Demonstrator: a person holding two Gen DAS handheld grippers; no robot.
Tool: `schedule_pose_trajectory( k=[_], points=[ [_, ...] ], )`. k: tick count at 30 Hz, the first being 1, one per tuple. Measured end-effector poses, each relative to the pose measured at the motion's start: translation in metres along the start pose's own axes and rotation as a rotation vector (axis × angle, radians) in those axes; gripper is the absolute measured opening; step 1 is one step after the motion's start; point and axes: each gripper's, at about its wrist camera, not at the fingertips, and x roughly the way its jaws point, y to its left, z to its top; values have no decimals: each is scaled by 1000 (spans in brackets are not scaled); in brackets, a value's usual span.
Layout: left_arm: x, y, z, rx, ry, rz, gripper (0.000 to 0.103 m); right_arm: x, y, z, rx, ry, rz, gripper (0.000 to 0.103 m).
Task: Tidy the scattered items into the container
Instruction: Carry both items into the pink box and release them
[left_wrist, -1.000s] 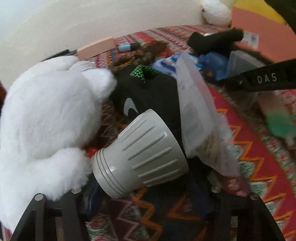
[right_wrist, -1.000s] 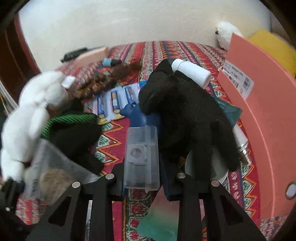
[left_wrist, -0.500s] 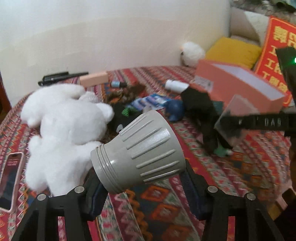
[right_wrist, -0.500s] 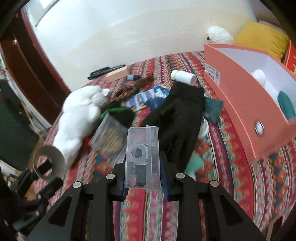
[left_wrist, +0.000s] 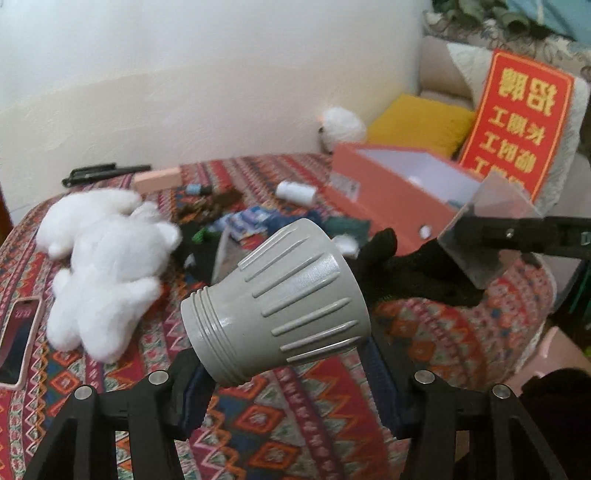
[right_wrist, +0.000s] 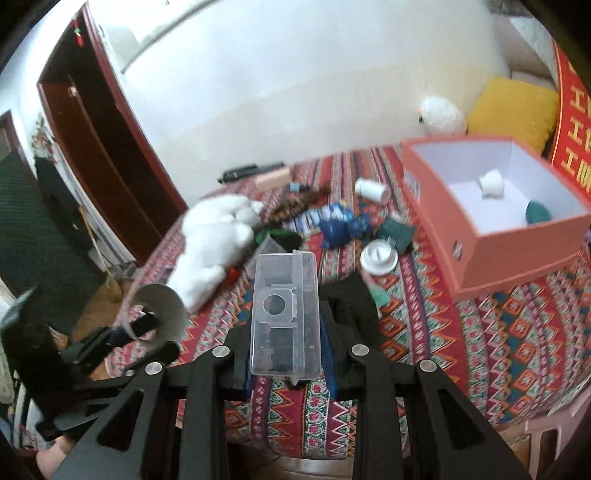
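left wrist: faces right | right wrist: faces forward | shared: orange box (left_wrist: 384, 192)

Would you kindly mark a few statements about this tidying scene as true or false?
1. The left tongs hold a grey ribbed cone. True.
2. The right tongs are empty. False: they are shut on a clear plastic case.
3. The orange box already has things inside. True: a white item and a teal one lie in it.
4. The white plush toy is inside the box. False: it lies on the patterned cloth.
5. The white bottle stands upright. False: it lies on its side on the cloth.
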Motion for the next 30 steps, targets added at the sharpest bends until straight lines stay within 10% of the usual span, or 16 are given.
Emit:
schedule_pose_trajectory(
  k=[14,21,23,25,30],
  points=[
    [11,-117,132,203,-167,-172,61,-131,-38,121,-125,-316,-199,29],
    [78,-209,223,307,-182,-275,61,-120,-114,202,-52,-384,-331,30],
    [113,-230,240,334,-140,-287,63,-95,-146,221,-26,-373,-355,34],
    [151,-244,250,342,-107,-282,80,-63,-177,237,-17,-320,-438,82],
    [200,-234,252,305,-25,-203,89,-15,-222,233,60,-233,-474,89]
  ],
)
